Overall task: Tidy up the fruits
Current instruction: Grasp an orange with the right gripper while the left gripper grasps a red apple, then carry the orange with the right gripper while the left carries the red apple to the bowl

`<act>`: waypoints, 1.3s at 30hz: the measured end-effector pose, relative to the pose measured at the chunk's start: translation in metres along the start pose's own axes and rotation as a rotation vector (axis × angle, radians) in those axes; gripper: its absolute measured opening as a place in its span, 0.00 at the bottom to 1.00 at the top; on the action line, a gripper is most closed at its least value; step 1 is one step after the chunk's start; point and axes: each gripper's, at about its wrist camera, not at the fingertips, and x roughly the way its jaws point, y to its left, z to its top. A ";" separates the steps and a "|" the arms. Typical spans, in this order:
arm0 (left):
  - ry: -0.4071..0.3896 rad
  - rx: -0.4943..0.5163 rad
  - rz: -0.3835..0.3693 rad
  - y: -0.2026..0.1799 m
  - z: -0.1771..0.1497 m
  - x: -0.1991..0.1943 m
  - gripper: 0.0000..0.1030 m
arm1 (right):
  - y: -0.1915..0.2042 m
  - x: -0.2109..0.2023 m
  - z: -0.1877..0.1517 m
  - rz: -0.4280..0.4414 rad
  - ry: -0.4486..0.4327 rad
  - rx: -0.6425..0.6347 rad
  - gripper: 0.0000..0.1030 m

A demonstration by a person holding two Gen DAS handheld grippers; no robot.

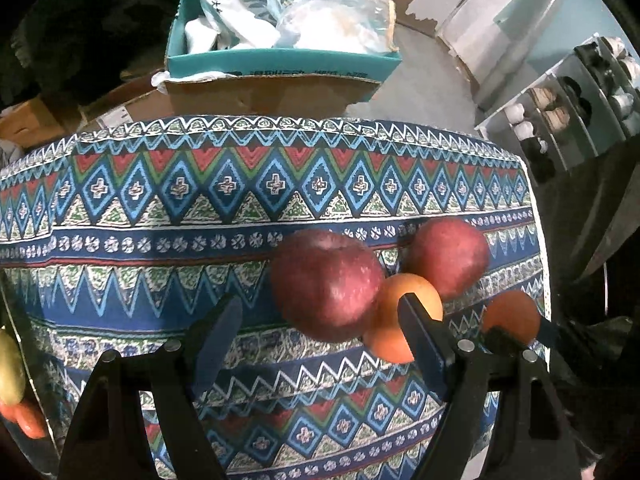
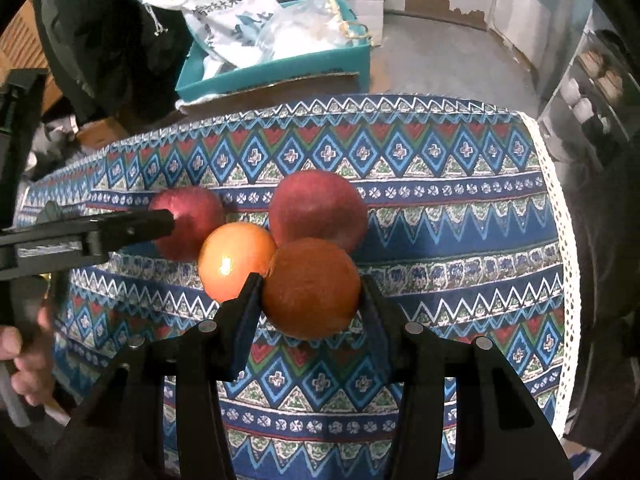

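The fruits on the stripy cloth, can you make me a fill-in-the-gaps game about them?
1. The right hand-held gripper has its fingers around the dark ____.
2. The number of red apples on the tablecloth is ____.
3. The left hand-held gripper is ____ and holds nothing.
4. Behind the table stands a ____-coloured box with bags in it.

Missing words: orange; two; open; teal

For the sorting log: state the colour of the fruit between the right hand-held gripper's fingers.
Orange fruit, clearest in the right wrist view.

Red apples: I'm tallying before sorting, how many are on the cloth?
2. One red apple sits by the left tool's tip; the other lies behind the two oranges. More may be out of view.
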 end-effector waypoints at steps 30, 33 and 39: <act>-0.066 0.116 0.049 -0.008 -0.001 0.010 0.72 | 0.003 -0.005 0.005 -0.003 -0.021 -0.002 0.47; -0.096 0.143 0.065 -0.012 -0.004 -0.002 0.72 | 0.008 -0.010 0.005 -0.003 -0.033 -0.012 0.47; -0.134 0.174 0.079 -0.012 -0.012 -0.025 0.72 | 0.016 -0.019 0.005 0.001 -0.054 -0.031 0.47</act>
